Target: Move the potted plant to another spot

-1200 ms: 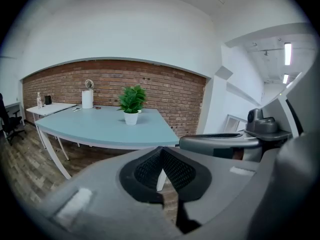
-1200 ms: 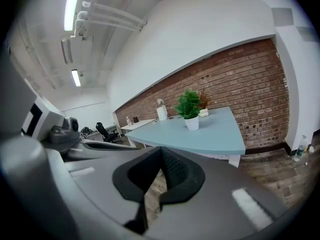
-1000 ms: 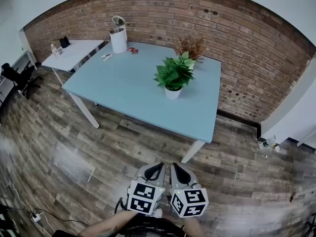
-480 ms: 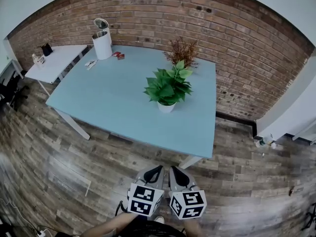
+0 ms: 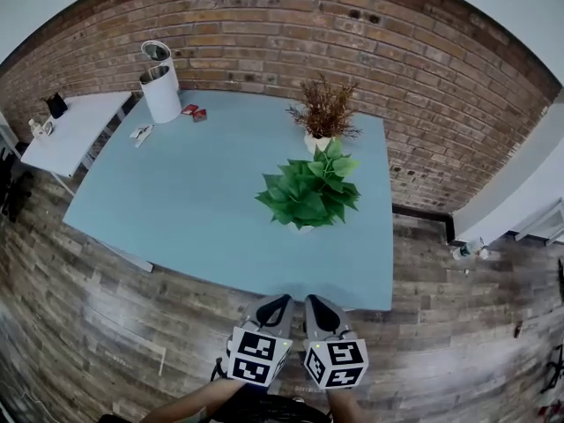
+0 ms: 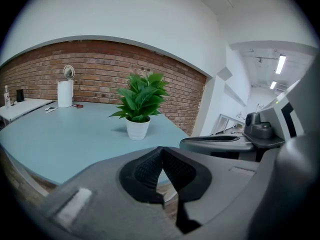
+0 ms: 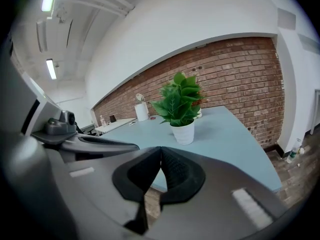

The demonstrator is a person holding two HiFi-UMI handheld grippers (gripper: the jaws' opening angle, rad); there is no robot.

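A green leafy potted plant (image 5: pixel 309 195) in a white pot (image 6: pixel 137 128) stands on the light blue table (image 5: pixel 194 201), right of its middle; the right gripper view shows the same potted plant (image 7: pixel 180 106). My left gripper (image 5: pixel 277 304) and right gripper (image 5: pixel 315 305) hang side by side just short of the table's near edge, both well short of the plant. Each has its jaws shut with nothing between them, as the left gripper (image 6: pixel 160 149) and right gripper (image 7: pixel 161 149) views show.
A dried brown plant (image 5: pixel 324 111) in a white pot stands behind the green one near the brick wall. A white cylindrical appliance (image 5: pixel 160 86) and small items (image 5: pixel 194 112) sit at the table's far left. A white side table (image 5: pixel 66 130) stands to the left. Wood floor lies around.
Both grippers and the head camera have come closer to the table: the plant and table's near edge now lie nearer in view. The jaws have stayed shut.
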